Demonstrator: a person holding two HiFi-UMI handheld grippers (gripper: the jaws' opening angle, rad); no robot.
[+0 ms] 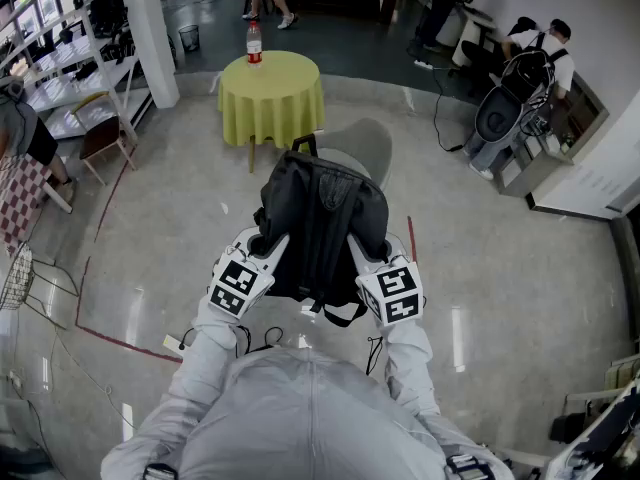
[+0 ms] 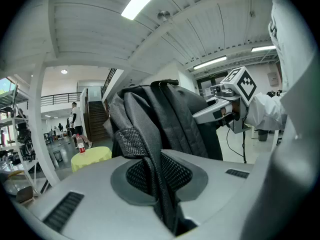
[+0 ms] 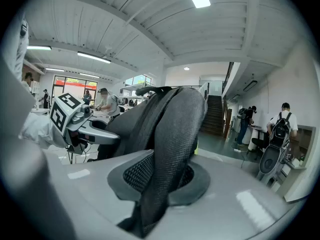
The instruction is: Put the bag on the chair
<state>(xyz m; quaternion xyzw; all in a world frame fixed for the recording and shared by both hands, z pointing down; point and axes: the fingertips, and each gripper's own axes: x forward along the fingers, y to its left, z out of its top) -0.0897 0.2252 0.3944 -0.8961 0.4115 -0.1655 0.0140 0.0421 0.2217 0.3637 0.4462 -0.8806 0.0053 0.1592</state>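
Observation:
A black backpack hangs in the air in front of me, held up by its two shoulder straps. My left gripper is shut on the left strap, which runs down between its jaws. The right strap, of padded mesh, is pinched in my right gripper. A grey chair stands just beyond the bag, mostly hidden by it, with only its rounded back and seat edge showing. In each gripper view the other gripper shows beside the bag, the right gripper and the left gripper.
A round table with a yellow-green cloth and a bottle stands behind the chair. Shelving and a wooden chair are at the left. People and equipment are at the right. Red tape lines mark the polished floor.

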